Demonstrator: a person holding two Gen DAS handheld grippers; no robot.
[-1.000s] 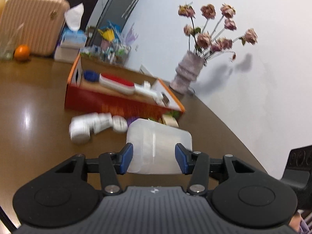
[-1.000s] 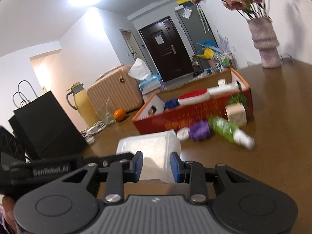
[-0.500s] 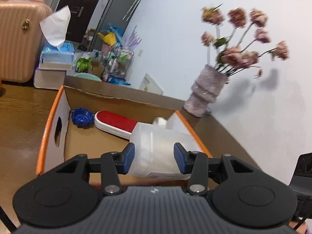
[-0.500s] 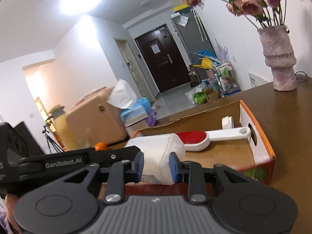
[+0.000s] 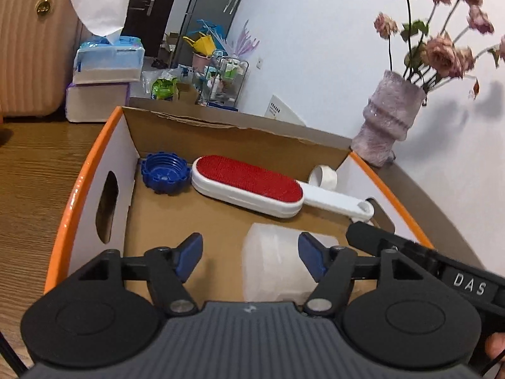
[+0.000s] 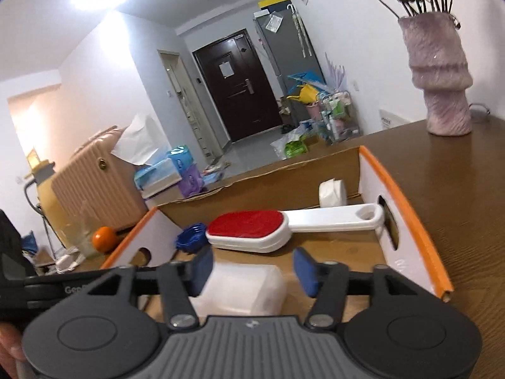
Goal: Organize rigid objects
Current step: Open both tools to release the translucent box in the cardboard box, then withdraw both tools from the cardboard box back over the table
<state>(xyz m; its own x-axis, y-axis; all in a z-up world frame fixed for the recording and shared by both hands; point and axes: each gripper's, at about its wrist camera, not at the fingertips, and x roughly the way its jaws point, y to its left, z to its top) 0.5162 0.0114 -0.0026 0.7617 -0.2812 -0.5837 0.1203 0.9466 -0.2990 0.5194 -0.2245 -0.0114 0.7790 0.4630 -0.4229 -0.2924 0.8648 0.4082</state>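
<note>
A translucent white plastic container [image 5: 274,265] lies on the floor of the orange-rimmed cardboard box [image 5: 91,170]; it also shows in the right wrist view [image 6: 243,287]. My left gripper [image 5: 249,255] is open above the box, its right pad beside the container. My right gripper [image 6: 252,268] is open too, its left pad near the container. Inside the box lie a red-and-white lint brush [image 5: 252,186], a blue cap [image 5: 164,173] and a white tape roll [image 5: 323,177]. The brush [image 6: 252,230], the cap [image 6: 189,240] and the roll [image 6: 331,192] also show in the right wrist view.
A purple vase with dried roses [image 5: 388,120] stands on the wooden table behind the box, also in the right wrist view [image 6: 442,75]. Tissue boxes [image 5: 104,72] and a pink suitcase [image 5: 28,41] stand at the back left. An orange [image 6: 104,238] lies left of the box.
Both grippers carried the container from the table over the box, lowered it inside and opened. The container now rests on the box floor.
</note>
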